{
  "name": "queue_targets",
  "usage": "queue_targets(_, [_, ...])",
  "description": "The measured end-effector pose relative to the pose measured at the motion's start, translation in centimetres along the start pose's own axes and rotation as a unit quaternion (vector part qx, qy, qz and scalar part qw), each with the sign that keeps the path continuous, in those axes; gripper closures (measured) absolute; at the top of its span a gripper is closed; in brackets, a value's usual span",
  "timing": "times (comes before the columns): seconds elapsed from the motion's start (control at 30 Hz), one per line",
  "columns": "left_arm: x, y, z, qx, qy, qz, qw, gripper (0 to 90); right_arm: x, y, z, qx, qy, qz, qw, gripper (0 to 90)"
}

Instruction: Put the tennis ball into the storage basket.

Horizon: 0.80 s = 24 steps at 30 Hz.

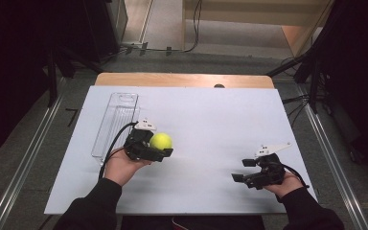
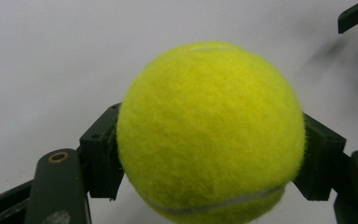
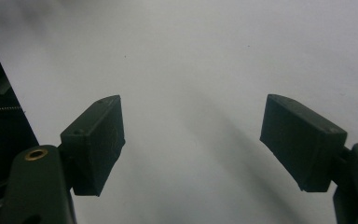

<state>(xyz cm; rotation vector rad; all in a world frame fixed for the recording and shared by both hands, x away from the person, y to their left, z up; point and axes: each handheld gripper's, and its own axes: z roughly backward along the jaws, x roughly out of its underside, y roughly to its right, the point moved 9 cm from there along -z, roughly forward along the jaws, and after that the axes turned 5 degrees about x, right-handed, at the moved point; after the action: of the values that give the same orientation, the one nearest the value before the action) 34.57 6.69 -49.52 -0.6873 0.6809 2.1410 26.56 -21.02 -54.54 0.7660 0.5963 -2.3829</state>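
White sheet covers the table point(image 1: 206, 115), wood edge showing at 12 o'clock, dark floor & cables beyond. Left gripper point(image 1: 160, 146) sits left of centre, roughly 8 o'clock from the sheet's middle, w/ a yellow tennis ball point(image 1: 161, 141) clamped btwn its jaws. In the left gripper view the ball point(image 2: 212, 133) sits dead ahead, one black pad point(image 2: 103, 154) pressing at 9 o'clock, the other at 3 o'clock; ball bulges past both pads at 12 and 6, seam line visible low down. Jaws spread only as wide as the ball. Can't tell if ball touches the sheet or hangs just above it.

Clear plastic tray point(image 1: 116, 123) lies near the ball at approx 10 o'clock, long side running toward 12.

Right gripper point(image 1: 243, 170) is at 4 o'clock on the sheet, well apart from the ball, pointing toward 9. In the right gripper view its jaws stand wide apart, nothing btwn them, just white sheet.
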Motion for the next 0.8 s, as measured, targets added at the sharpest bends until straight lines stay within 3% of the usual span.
queue_targets(0.8, [-0.2,-2.3,2.0,-0.036,0.008,0.030,0.9989,26.4,0.0,0.1,0.0,0.001,0.001,-0.001,1.0000,19.7])
